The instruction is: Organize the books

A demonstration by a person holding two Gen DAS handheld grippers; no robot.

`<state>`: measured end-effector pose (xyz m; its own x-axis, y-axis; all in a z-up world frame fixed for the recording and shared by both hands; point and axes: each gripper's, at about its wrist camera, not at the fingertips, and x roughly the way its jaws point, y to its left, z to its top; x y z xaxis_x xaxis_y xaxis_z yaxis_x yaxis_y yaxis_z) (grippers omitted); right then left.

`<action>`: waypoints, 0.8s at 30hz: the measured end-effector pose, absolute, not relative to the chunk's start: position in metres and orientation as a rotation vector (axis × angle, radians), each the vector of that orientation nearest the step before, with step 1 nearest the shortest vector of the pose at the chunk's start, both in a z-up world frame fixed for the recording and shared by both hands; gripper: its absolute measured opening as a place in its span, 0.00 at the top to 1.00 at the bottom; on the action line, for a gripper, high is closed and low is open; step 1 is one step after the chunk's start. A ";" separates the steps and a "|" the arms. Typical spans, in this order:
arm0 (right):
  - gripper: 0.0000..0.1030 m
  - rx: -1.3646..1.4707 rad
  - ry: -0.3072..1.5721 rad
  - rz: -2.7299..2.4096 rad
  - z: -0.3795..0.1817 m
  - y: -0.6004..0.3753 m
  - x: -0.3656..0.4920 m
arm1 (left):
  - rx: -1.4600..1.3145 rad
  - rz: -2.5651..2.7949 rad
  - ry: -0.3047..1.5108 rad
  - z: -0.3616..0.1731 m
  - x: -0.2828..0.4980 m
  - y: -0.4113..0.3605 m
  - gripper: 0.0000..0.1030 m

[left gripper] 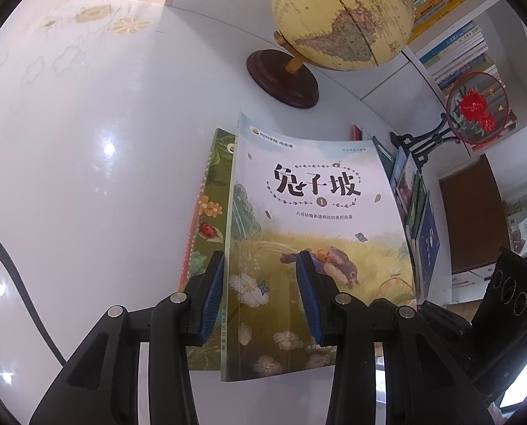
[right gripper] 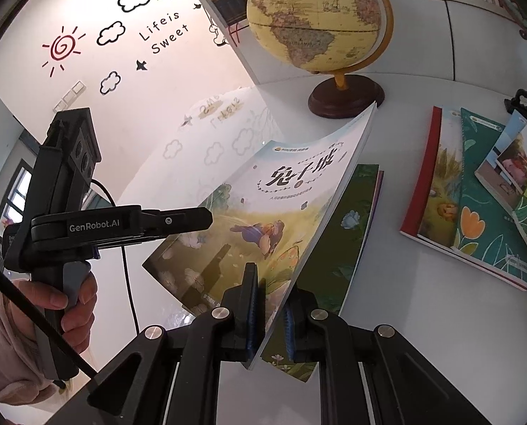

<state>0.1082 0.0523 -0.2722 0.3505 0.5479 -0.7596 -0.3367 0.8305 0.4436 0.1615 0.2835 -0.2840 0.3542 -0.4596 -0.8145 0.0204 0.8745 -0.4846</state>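
A picture book with a rabbit and a meadow on its cover (left gripper: 320, 241) is held tilted above a green flower-cover book (left gripper: 206, 233) that lies flat on the white table. My right gripper (right gripper: 270, 315) is shut on the rabbit book's (right gripper: 263, 205) near right edge, with the green book (right gripper: 348, 233) under it. My left gripper (left gripper: 259, 294) is open; its fingers straddle the rabbit book's spine side without clamping it. The left gripper also shows in the right wrist view (right gripper: 178, 221) at the book's left edge.
A globe on a dark wooden base (left gripper: 341, 17) stands behind the books. Several more books (right gripper: 475, 191) lie fanned out to the right. Bookshelves (left gripper: 458, 46) and an embroidered round fan on a black stand (left gripper: 475, 109) are at the right. A black cable (left gripper: 12, 272) crosses the table's left side.
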 end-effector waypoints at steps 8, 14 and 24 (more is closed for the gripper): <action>0.88 0.222 1.104 0.576 -0.284 0.061 0.114 | -0.436 -0.311 1.183 -0.291 0.166 0.289 0.65; 0.88 0.223 1.158 0.546 -0.294 0.058 0.118 | -0.405 -0.330 1.191 -0.293 0.160 0.282 0.65; 0.87 0.243 1.263 0.526 -0.315 0.062 0.121 | -0.365 -0.280 1.243 -0.308 0.144 0.281 0.59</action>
<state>0.1214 0.0617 -0.3152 0.2055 0.5025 -0.8398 -0.2420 0.8576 0.4539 0.1436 0.2807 -0.3082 0.3002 -0.4004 -0.8657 0.0092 0.9088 -0.4171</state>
